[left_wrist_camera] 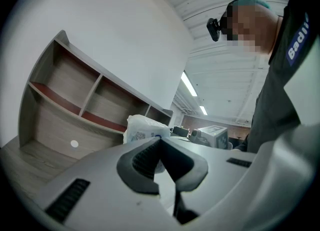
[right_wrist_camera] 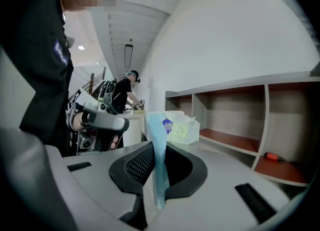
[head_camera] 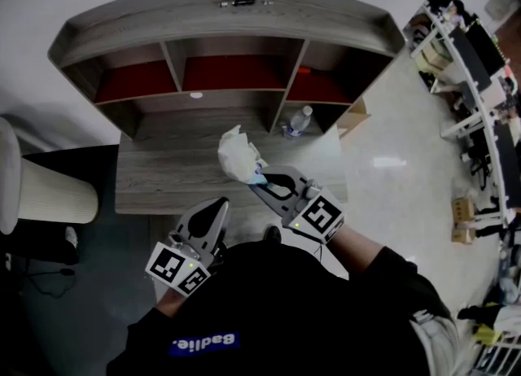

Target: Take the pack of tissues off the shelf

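The pack of tissues (head_camera: 238, 155) is a crumpled white plastic pack with a blue end. It hangs in the air over the wooden desk (head_camera: 171, 175), in front of the shelf (head_camera: 236, 94). My right gripper (head_camera: 260, 179) is shut on the pack's blue end, and in the right gripper view the blue film (right_wrist_camera: 159, 140) is pinched between the pads with the pack (right_wrist_camera: 179, 127) beyond them. My left gripper (head_camera: 218, 206) is lower left of the pack, near the desk's front edge, shut with nothing in it. In the left gripper view (left_wrist_camera: 161, 140) the pack (left_wrist_camera: 142, 129) shows just past its tips.
A water bottle (head_camera: 298, 121) stands on the desk under the shelf's right compartment. An orange-handled tool (right_wrist_camera: 279, 158) lies on a red shelf board. A small dark item (head_camera: 242, 2) rests on the shelf top. A pale chair (head_camera: 41, 191) stands to the left, office desks (head_camera: 480, 81) to the right.
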Demonstrator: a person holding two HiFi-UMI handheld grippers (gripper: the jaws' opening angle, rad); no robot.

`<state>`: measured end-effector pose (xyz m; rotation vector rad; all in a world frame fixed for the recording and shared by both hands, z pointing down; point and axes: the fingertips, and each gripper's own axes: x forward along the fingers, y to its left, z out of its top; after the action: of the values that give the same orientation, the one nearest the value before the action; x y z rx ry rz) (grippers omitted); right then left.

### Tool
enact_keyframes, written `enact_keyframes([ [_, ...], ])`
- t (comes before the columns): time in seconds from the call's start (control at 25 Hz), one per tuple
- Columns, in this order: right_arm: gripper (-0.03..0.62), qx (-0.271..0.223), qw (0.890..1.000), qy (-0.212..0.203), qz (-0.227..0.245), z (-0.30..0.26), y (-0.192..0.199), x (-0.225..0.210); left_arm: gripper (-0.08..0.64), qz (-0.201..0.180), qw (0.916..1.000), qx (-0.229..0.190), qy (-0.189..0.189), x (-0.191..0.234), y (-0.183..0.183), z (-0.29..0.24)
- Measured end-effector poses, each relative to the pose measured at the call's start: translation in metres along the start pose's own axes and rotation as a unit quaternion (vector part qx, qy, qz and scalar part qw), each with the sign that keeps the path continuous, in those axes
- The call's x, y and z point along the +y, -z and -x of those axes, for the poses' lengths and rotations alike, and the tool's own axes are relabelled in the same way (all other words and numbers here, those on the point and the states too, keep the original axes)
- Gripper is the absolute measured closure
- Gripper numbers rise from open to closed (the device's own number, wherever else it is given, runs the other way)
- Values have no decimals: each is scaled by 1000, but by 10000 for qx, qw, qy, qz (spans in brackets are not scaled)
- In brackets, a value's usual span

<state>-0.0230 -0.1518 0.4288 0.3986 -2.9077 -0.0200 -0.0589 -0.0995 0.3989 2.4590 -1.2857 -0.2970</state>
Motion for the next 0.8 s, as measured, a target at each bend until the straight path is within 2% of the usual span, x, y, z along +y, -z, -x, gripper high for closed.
enact_keyframes([
  [0.2,531,-94,9992,-80,-370,-1,1,-1,563,13,10000,11,-5,0,0,-2],
  [0.8,531,-225,9972,-148,-695,0,2,1,563,27,10000,55,24,-1,4,-8],
])
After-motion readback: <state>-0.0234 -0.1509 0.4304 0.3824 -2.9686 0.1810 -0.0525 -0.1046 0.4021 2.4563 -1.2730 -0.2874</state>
